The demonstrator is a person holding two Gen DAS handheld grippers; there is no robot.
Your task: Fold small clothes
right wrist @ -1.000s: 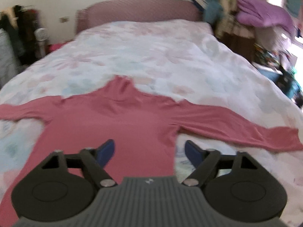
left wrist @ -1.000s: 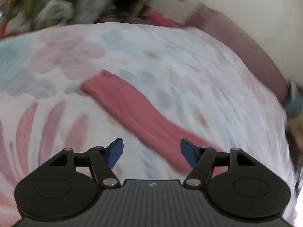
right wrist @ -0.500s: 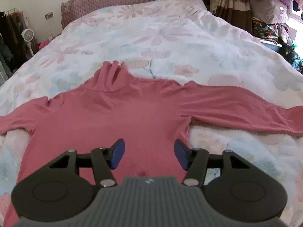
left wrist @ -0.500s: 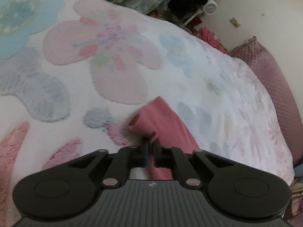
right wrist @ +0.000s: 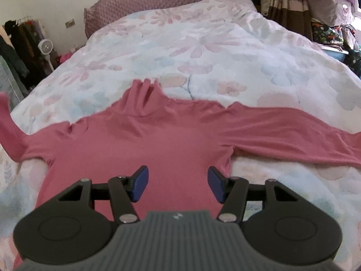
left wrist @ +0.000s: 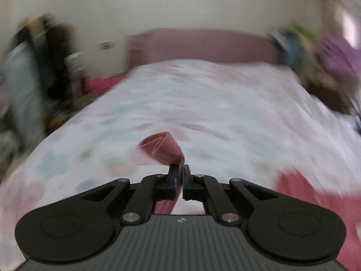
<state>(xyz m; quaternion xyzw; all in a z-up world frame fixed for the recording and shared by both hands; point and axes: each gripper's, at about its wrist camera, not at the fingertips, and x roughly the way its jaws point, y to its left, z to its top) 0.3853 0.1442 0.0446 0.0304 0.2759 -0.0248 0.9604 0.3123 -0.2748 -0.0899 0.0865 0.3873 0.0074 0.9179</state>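
A pink turtleneck sweater [right wrist: 158,140] lies face up on the bed, collar [right wrist: 144,97] toward the headboard. My left gripper [left wrist: 179,174] is shut on the cuff of one sleeve [left wrist: 162,149], which curls up above the pads and hangs clear of the quilt. In the right wrist view that raised sleeve [right wrist: 6,122] stands up at the far left edge. The other sleeve [right wrist: 293,133] stretches flat to the right. Over the sweater's chest hovers my right gripper [right wrist: 178,183], open, with only flat fabric below its fingers. The left wrist view is blurred by motion.
A white quilt with pastel flowers [right wrist: 203,45] covers the bed, with a pink padded headboard [right wrist: 158,2] behind. Hanging clothes [right wrist: 15,45] and a small fan [right wrist: 46,45] stand on the left. Piled bedding and bags [right wrist: 327,11] crowd the right side.
My left gripper closed on the sleeve cuff, lifted it off the quilt and swung round to face the headboard. My right gripper narrowed slightly and came in lower over the sweater's chest.
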